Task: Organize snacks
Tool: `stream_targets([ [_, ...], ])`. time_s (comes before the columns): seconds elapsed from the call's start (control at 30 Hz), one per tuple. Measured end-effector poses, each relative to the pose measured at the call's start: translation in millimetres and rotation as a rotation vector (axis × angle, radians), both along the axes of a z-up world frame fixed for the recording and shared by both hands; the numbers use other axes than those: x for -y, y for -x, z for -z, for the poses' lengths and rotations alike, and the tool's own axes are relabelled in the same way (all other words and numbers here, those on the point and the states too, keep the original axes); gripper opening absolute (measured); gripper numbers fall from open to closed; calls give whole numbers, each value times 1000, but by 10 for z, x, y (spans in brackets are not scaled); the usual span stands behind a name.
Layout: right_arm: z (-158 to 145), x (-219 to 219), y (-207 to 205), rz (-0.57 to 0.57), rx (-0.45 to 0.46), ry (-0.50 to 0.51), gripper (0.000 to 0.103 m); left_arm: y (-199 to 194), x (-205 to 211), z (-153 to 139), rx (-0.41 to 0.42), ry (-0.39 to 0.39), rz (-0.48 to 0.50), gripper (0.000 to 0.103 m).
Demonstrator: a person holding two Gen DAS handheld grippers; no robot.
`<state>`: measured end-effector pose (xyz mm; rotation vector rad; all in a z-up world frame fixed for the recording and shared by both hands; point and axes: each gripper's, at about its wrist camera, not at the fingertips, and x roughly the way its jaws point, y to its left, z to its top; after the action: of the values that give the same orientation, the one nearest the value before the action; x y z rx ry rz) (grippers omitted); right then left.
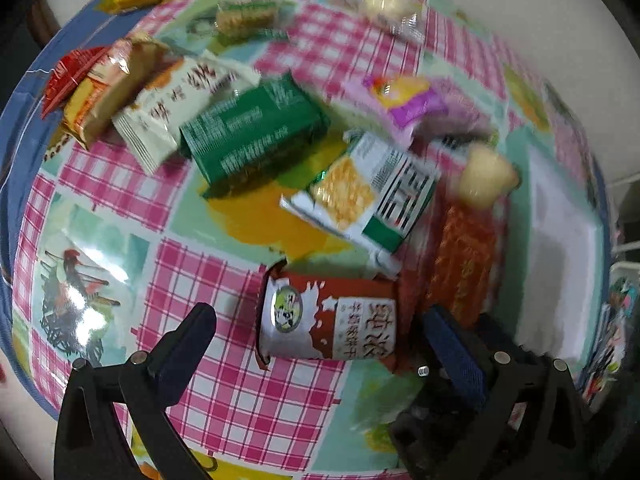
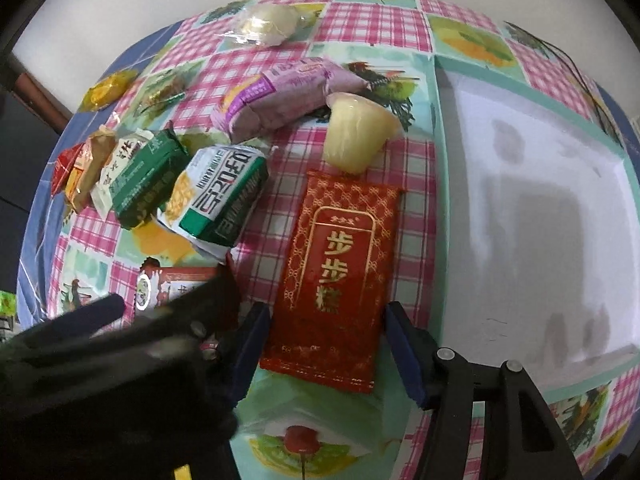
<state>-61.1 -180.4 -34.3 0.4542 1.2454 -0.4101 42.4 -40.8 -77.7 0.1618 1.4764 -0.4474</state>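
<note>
Glossy checked tablecloth (image 2: 352, 24), pink plaid alternating with mint fruit-print squares, covers a round table whose blue-hemmed edge curves along the left of both views; beyond it lies pale floor. On the right side of the table sits a shallow white tray (image 2: 532, 216) with a raised rim, its matte interior bare and offering the largest free area. The right gripper (image 2: 328, 344) points steeply down with its blue-padded jaws straddling the near end of a flat red foil packet (image 2: 340, 264) printed with gold lattice and characters; the pads stand just beside the packet's long edges, and whether they press on it cannot be told. The left gripper (image 1: 320, 336) is open, its black fingers wide apart on either side of a red-and-white biscuit packet (image 1: 328, 320) lying flat on the cloth, clear of both fingers. Just beyond, a green-and-white cracker pack (image 1: 360, 196) lies tilted, beside a dark green box-shaped pack (image 1: 256, 136) and a fanned cluster of white, orange and red wrappers (image 1: 120, 96) near the left edge. A pale yellow jelly cup (image 2: 356, 136) lies on its side near a crinkled purple bag (image 2: 280, 96). Clear-wrapped round pastry (image 2: 264, 24) rests near the far edge. Open cloth remains at the near left.
</note>
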Motion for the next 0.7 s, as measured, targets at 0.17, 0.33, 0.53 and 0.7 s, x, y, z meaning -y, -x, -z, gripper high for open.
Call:
stream_targets([
  [0.17,-4,10,40,-4,-7,7,62,-68,-36,85,-31,-16,-39,103],
  [0.33,-17,55,-2,4,-12,-10,62,-157,-93,121,-33,-34,-95,103],
  [0.53,-39,136,-43,32,-6,-24,63,-262,-133,158,-7,-60,-156,103],
  [0.7,-48,142,-102,43,-1,-10,64,-275,-145,107,3,-71,-131,103],
])
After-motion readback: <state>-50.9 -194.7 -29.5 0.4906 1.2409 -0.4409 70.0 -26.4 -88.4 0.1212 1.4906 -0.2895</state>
